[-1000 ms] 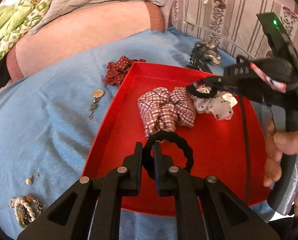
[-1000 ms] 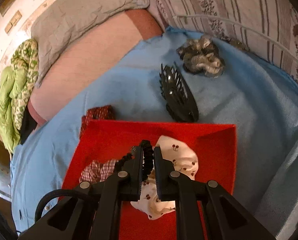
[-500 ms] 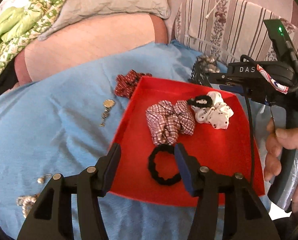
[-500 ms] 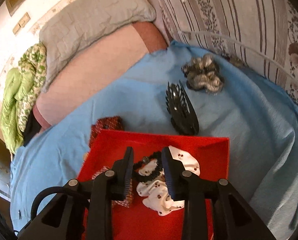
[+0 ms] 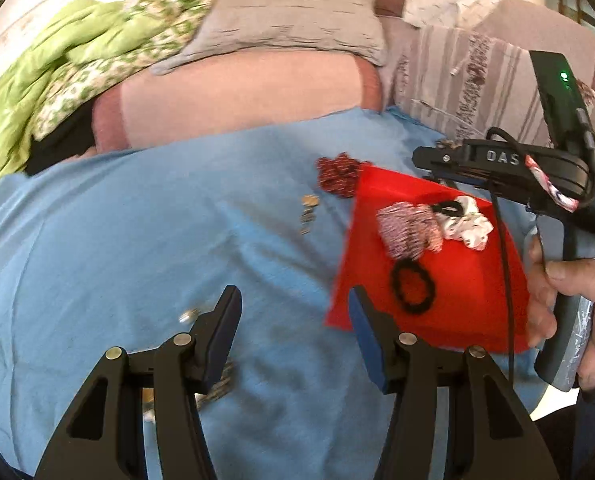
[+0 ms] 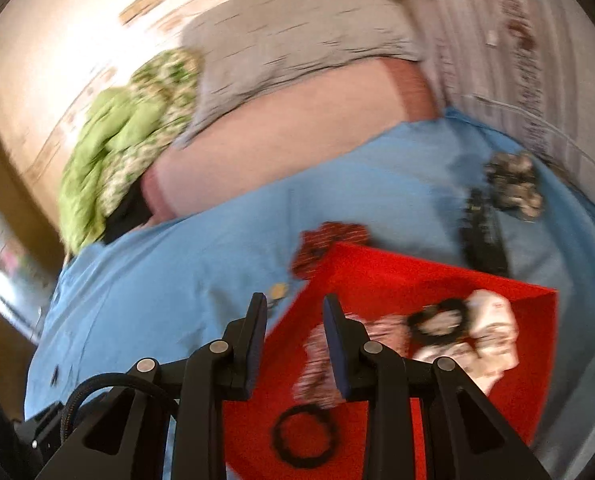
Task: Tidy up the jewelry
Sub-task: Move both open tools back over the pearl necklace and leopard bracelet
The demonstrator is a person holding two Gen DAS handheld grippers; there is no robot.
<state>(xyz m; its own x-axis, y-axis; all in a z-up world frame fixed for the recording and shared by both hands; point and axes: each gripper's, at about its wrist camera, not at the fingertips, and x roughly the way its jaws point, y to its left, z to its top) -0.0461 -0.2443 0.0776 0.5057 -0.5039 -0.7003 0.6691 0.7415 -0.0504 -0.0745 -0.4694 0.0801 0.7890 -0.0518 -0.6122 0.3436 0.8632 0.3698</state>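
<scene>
Left wrist cam first: I'm holding the left gripper (image 5: pixel 293 312) over the blue sheet (image 5: pixel 137 240), jaws spread apart and nothing between them. Off to the right the red tray (image 5: pixel 469 312) is sitting on the sheet, and it's carrying a plaid scrunchie (image 5: pixel 409 232), a white spotted scrunchie (image 5: pixel 467 226) with a black hair tie (image 5: pixel 447 208) lying on it, plus a black ring-shaped hair tie (image 5: pixel 413 286) nearer to me. A dark red scrunchie (image 5: pixel 337 174) is lying just outside the tray's far corner, and a small pendant (image 5: pixel 308 210) is out on the sheet. The right hand (image 5: pixel 569 296) is gripping its handle beside the tray.

Right wrist cam, pretty blurry: the right gripper (image 6: pixel 295 332) is hanging over the tray's (image 6: pixel 397 276) left edge, jaws partly parted and empty. Same four pieces are lying in the tray. A black hair claw (image 6: pixel 485 240) and a grey scrunchie (image 6: pixel 515 188) are resting on the sheet beyond it.
</scene>
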